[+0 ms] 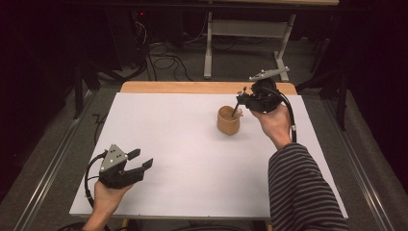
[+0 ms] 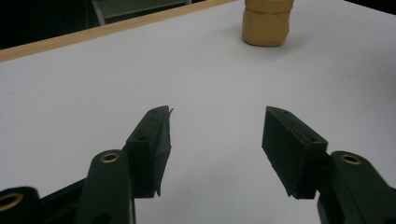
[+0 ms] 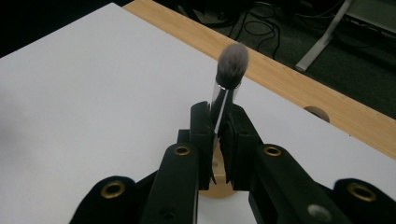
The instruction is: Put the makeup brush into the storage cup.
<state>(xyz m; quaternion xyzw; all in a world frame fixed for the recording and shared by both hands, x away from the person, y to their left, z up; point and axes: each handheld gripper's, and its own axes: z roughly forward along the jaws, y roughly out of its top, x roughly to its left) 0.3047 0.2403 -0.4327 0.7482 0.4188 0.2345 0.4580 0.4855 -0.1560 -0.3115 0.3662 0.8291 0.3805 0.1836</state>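
Note:
A tan cup [image 1: 228, 120] stands on the white tabletop [image 1: 183, 154], right of the middle toward the far side. My right gripper [image 1: 239, 102] hangs just above it, shut on a makeup brush [image 1: 236, 108] whose handle slants down into the cup's mouth. In the right gripper view the jaws [image 3: 219, 123] pinch the brush's shiny handle, its grey bristle head [image 3: 232, 60] points up and away, and the cup [image 3: 217, 189] peeks out below them. My left gripper [image 1: 140, 159] rests near the front left corner, open with nothing between its fingers [image 2: 217, 135]. The cup [image 2: 267, 21] lies far ahead of it.
A wooden strip [image 1: 192, 87] runs along the table's far edge, with a round hole [image 3: 316, 113] in it. Beyond it are a grey metal frame's legs [image 1: 208, 53] and cables [image 1: 166, 60] on the dark floor. A person's striped sleeve [image 1: 300, 187] reaches in from the front right.

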